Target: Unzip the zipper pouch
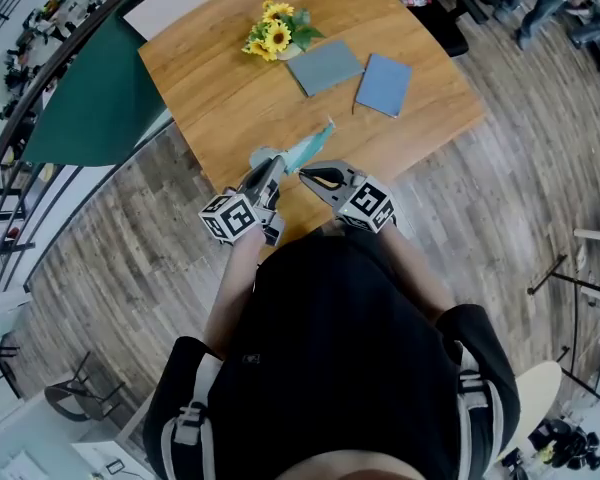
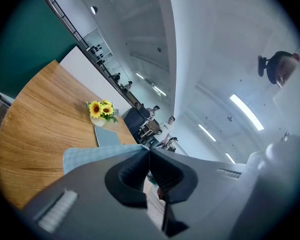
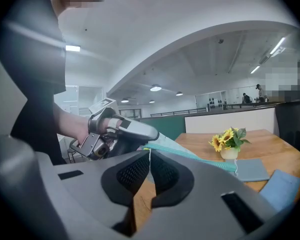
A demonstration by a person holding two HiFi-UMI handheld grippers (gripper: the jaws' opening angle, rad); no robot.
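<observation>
The zipper pouch (image 1: 308, 148), light blue-green cloth with a teal zipper edge, hangs in the air above the near edge of the wooden table (image 1: 230, 78), stretched between both grippers. My left gripper (image 1: 278, 163) is shut on its near end; in the left gripper view the checked cloth (image 2: 90, 154) shows just behind the closed jaws (image 2: 149, 149). My right gripper (image 1: 303, 173) is shut right beside it, its tips (image 3: 149, 151) meeting on the teal zipper edge (image 3: 200, 156). Whether the zipper pull is between those tips is hidden.
A small pot of sunflowers (image 1: 273, 30) stands at the table's far side. Next to it lie a grey flat pad (image 1: 325, 66) and a blue one (image 1: 384, 84). A dark green panel (image 1: 90, 98) stands left of the table, with wooden floor all around.
</observation>
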